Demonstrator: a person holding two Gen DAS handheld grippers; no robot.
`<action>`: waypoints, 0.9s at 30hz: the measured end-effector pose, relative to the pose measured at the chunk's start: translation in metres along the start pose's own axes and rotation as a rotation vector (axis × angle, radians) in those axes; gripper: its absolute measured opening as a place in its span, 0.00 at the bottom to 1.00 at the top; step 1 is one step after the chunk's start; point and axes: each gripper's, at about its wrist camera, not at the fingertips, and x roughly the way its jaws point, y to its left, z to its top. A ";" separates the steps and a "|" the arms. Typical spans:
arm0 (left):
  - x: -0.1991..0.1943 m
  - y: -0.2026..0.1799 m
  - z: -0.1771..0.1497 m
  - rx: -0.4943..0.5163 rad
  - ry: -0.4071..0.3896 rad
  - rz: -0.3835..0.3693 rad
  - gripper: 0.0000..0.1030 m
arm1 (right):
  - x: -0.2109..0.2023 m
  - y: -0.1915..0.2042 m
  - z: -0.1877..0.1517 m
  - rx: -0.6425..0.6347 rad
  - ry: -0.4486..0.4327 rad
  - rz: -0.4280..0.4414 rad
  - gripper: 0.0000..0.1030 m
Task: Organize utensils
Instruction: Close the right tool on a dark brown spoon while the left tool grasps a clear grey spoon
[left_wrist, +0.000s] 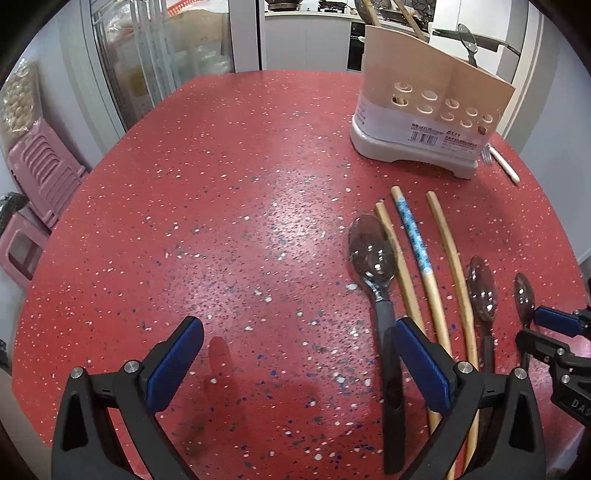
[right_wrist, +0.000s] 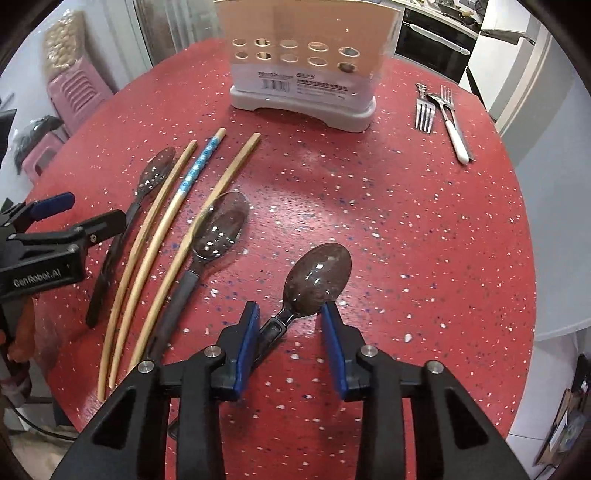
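Showing forks (right_wrist: 424, 110) at 1 o'clock, right view has right gripper (right_wrist: 291, 325) parted astride spoon (right_wrist: 317, 275); left gripper (left_wrist: 295, 350) gapes empty.

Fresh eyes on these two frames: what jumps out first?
The speckled red table fills both views. Near the right claw, which is open, a dark-bowled spoon lies with its neck between the blue pads. To its left is a row of chopsticks and more spoons; at the far edge stands a holed utensil holder, with forks to its right.
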 end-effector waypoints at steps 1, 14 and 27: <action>0.001 -0.001 0.002 0.002 0.001 -0.006 1.00 | 0.000 -0.001 0.000 0.003 0.000 0.004 0.37; 0.023 -0.009 0.017 0.028 0.048 0.009 1.00 | -0.001 -0.031 0.008 0.235 0.117 0.092 0.40; 0.029 -0.018 0.034 0.074 0.069 -0.034 0.99 | 0.009 0.006 0.026 0.136 0.219 -0.043 0.43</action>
